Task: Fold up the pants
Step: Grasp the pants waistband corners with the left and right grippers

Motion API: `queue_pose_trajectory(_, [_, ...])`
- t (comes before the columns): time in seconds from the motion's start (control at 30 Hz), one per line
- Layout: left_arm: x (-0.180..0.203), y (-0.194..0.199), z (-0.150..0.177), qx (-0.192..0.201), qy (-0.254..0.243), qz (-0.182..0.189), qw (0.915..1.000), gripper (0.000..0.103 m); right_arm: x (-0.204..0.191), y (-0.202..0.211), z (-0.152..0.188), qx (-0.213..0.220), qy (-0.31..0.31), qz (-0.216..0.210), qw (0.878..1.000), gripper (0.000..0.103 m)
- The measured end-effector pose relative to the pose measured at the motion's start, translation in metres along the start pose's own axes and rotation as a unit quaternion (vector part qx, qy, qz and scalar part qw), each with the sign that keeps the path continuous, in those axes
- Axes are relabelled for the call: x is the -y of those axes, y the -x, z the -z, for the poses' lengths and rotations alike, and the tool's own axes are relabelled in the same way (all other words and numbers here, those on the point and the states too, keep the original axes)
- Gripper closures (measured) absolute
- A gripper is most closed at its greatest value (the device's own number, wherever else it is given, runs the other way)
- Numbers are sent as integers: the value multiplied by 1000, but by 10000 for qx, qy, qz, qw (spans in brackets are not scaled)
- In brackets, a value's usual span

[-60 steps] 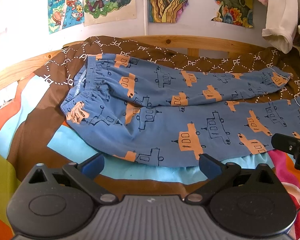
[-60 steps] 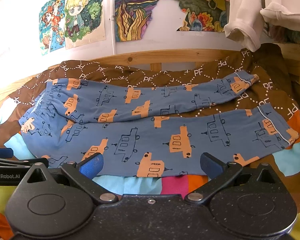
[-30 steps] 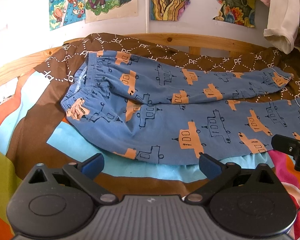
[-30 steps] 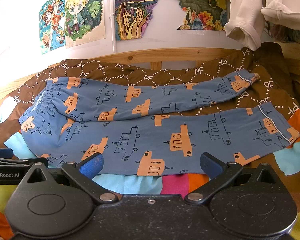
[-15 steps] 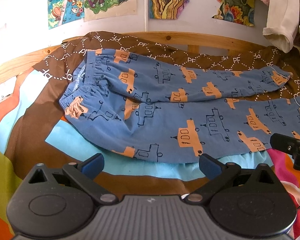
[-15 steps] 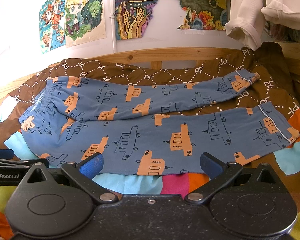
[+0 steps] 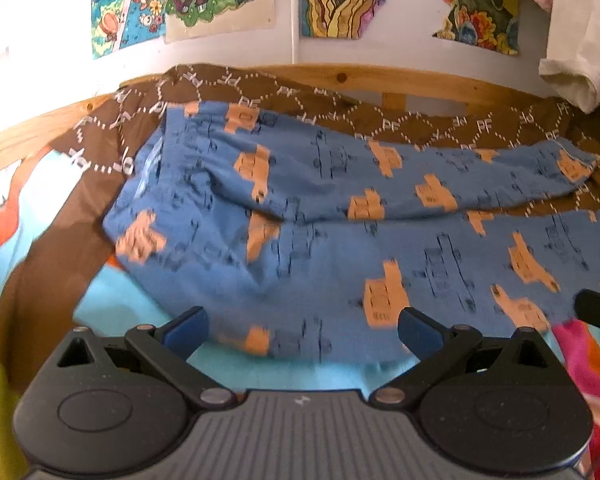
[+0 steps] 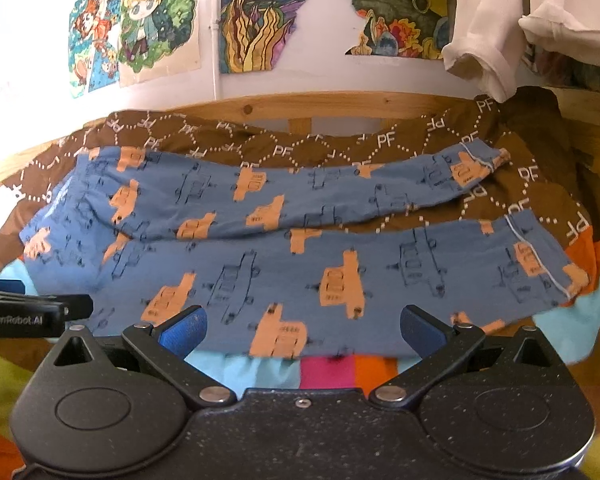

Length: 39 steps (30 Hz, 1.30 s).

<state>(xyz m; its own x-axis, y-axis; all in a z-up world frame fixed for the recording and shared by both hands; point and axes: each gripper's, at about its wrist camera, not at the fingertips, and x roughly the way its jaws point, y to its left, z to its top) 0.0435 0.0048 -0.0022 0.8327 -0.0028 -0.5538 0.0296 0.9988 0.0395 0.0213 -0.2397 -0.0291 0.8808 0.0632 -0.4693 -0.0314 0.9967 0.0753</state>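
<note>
The blue cotton pants with orange truck prints (image 8: 300, 264) lay flat on the brown-and-multicoloured bed quilt (image 8: 540, 148), long axis nine-to-three, near hem at twelve o'clock of both spread, empty hand-held grippers, left (image 7: 302, 326) nearer the waistband, right (image 8: 302, 326) nearer the cuffs.

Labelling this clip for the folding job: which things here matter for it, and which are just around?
Job:
blue pants, spread flat
left gripper, jaws open
right gripper, jaws open

Just around:
patterned bedspread
wooden bed rail
wall drawings
hanging white garment
</note>
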Motion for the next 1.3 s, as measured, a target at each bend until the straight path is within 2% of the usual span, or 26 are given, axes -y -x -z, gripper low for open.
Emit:
queue_pose_trajectory(0.2, [-9, -31, -43, 238, 17, -12, 9997, 0, 20, -25, -36, 95, 310, -123, 9994, 1])
queue_pose_trajectory(0.3, [-13, -45, -72, 394, -192, 49, 9990, 0, 30, -45, -59, 133, 514, -401, 9978, 1])
queue_pose_trajectory(0.4, [-19, -59, -104, 523, -538, 207, 9970, 0, 42, -74, -86, 80, 609, -876, 9943, 1])
queue_pose_trajectory(0.5, [-26, -75, -136, 598, -840, 181, 9945, 0, 53, -110, -114, -61, 580, -1505, 9869, 1])
queue_pose_trajectory(0.57, [-27, -87, -156, 696, -1236, 42, 9899, 0, 54, -139, -135, -272, 910, -1742, 9801, 1])
queue_pose_trajectory(0.63, [-25, -95, -170, 812, -1727, -161, 9815, 0, 50, -169, -153, -546, 1491, -1853, 9698, 1])
queue_pose_trajectory(0.73, [-23, -109, -191, 1103, -2425, -365, 9632, 0, 46, -218, -178, -936, 2210, -1931, 9514, 1])
queue_pose_trajectory(0.8, [-24, -123, -203, 921, -2673, -302, 9587, 0, 41, -252, -194, -1198, 2513, -2040, 9386, 1])
queue_pose_trajectory(0.87, [-31, -144, -216, 470, -2745, -34, 9604, 0, 40, -278, -203, -1389, 2538, -2200, 9316, 1])
queue_pose_trajectory(0.93, [-39, -162, -222, 108, -2752, 191, 9611, 0, 38, -305, -215, -1670, 2529, -2508, 9194, 2])
queue_pose_trajectory(1.03, [-45, -179, -223, -216, -2834, 371, 9580, 11, 30, -335, -227, -1937, 2711, -2723, 9027, 9])
queue_pose_trajectory(1.1, [-47, -188, -223, -493, -2863, 530, 9554, 25, 24, -349, -230, -2190, 2846, -2873, 8880, 12])
queue_pose_trajectory(1.17, [-49, -194, -222, -662, -2892, 593, 9531, 34, 21, -359, -229, -2424, 2934, -2945, 8766, 20])
queue_pose_trajectory(1.27, [-48, -207, -219, -948, -3036, 584, 9463, 52, 18, -363, -228, -2497, 3096, -2934, 8693, 27])
queue_pose_trajectory(1.3, [-47, -209, -218, -1033, -3072, 553, 9444, 64, 18, -363, -228, -2457, 3162, -2948, 8676, 35])
